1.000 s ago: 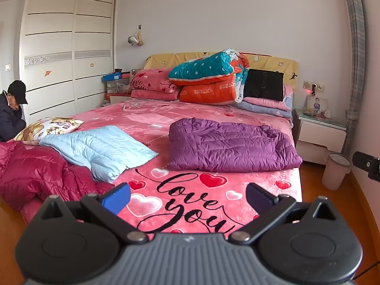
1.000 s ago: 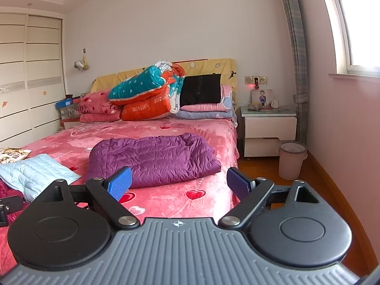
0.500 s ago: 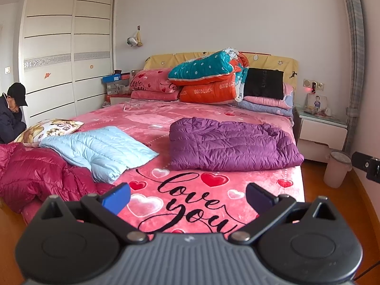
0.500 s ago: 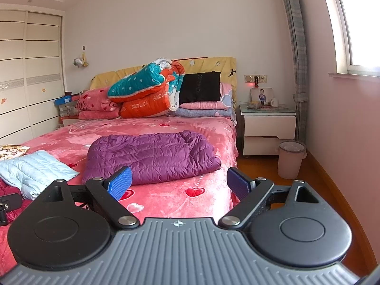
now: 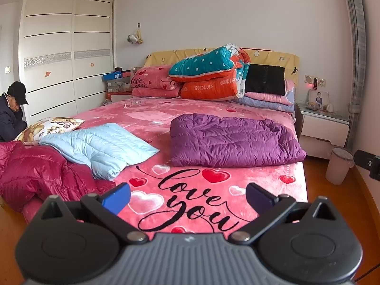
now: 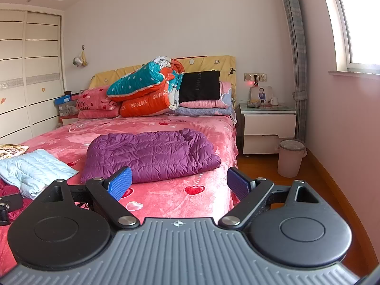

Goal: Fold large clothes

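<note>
Left wrist view: bed [image 5: 237,199] covered by pink heart-print blanket, wardrobe [image 5: 66,54] seen beyond its far left side. Purple jacket [image 5: 232,140] laid folded mid-bed; light blue jacket [image 5: 102,147] left of it, red jacket [image 5: 35,171] draped over the bed's left edge. Left gripper [image 5: 187,198] held above the bed foot, jaws spread, nothing gripped.

Right wrist view: nightstand [image 6: 268,128] and bin [image 6: 291,156] seen right of the bed. Right gripper [image 6: 179,184] jaws spread, empty, purple jacket just beyond.
</note>
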Motion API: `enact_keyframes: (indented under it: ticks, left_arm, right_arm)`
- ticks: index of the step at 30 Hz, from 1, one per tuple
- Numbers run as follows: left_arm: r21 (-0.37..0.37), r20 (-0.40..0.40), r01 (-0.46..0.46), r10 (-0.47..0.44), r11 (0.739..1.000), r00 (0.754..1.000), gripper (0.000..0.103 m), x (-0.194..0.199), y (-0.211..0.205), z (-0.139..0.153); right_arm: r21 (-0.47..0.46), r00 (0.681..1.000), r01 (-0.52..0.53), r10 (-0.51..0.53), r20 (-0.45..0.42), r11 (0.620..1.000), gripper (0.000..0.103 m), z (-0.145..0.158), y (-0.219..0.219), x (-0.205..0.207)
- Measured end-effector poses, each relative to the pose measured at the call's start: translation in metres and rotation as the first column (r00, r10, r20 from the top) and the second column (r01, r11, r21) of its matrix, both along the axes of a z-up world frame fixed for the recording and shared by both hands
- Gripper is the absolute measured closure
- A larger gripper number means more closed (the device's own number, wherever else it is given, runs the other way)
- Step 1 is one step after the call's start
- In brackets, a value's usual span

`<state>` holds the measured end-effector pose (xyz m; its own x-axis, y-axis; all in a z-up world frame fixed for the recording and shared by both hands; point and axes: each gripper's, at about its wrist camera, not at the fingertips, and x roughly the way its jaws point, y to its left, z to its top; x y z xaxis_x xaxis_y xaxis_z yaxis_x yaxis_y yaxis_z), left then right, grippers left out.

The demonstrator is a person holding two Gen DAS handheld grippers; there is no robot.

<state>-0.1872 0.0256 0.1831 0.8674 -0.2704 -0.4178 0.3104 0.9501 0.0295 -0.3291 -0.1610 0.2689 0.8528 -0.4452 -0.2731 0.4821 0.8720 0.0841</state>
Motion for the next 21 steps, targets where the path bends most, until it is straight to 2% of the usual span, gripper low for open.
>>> enact_keyframes:
  ticks: [21]
  left_arm:
    - [0.025, -0.037, 0.039, -0.038, 0.999, 0.999, 0.001, 0.011, -0.026, -0.02]
  right_arm:
    - [0.034, 1.0, 0.001, 0.0, -0.006, 0.999, 0.0, -0.015, -0.013, 0.013]
